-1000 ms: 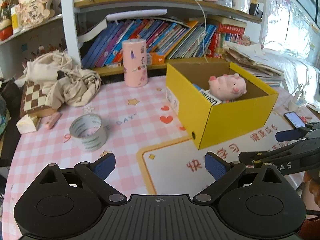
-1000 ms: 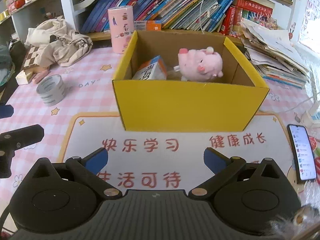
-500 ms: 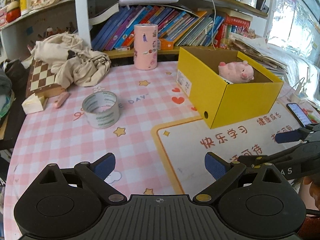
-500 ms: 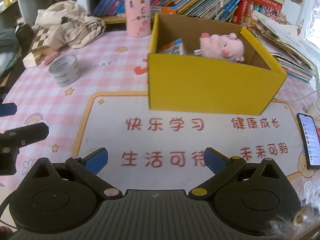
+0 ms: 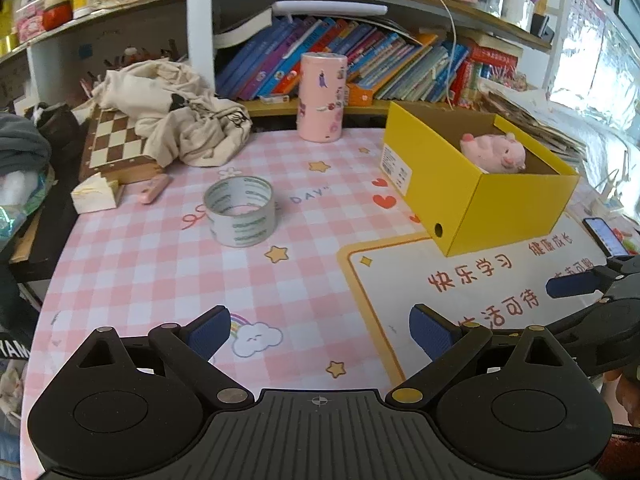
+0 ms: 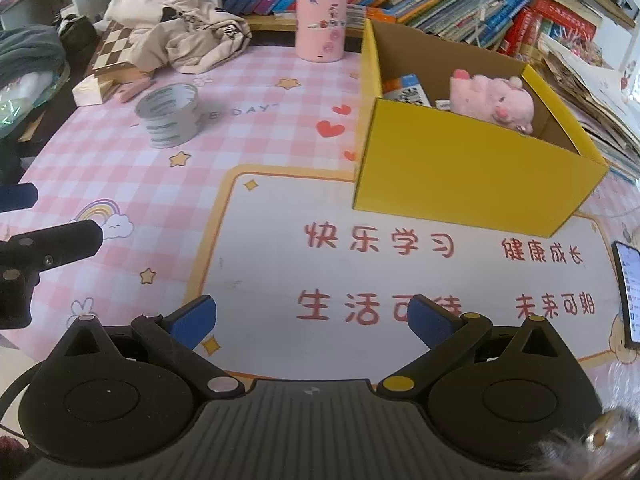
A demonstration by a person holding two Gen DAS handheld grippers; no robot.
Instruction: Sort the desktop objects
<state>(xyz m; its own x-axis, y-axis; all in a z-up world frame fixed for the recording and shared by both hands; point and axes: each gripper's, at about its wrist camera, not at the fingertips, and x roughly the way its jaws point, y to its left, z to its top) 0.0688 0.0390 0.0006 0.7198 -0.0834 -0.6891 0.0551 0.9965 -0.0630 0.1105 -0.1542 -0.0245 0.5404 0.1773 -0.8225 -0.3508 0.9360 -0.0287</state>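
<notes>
A yellow cardboard box (image 5: 508, 204) (image 6: 460, 160) stands on the pink checked desk mat, holding a pink plush pig (image 5: 494, 152) (image 6: 492, 98) and a small blue-and-white carton (image 6: 406, 90). A roll of clear tape (image 5: 240, 210) (image 6: 170, 114) lies flat on the mat left of the box. A pink cylinder tin (image 5: 322, 96) (image 6: 323, 14) stands upright near the shelf. My left gripper (image 5: 320, 328) is open and empty, low over the mat, well short of the tape. My right gripper (image 6: 312, 318) is open and empty over the white printed panel, in front of the box.
A beige cloth (image 5: 176, 120) lies on a chessboard (image 5: 116, 144) at the back left, with a white block (image 5: 94, 198) and a pink eraser-like piece (image 5: 154, 188) beside it. A phone (image 6: 628, 288) lies at the right edge. Books fill the shelf (image 5: 380, 68) behind.
Both grippers have pulled back from the yellow box toward the near edge, and their views have swung left, so the box looks smaller and the tape roll sits nearer centre. Both stay open.
</notes>
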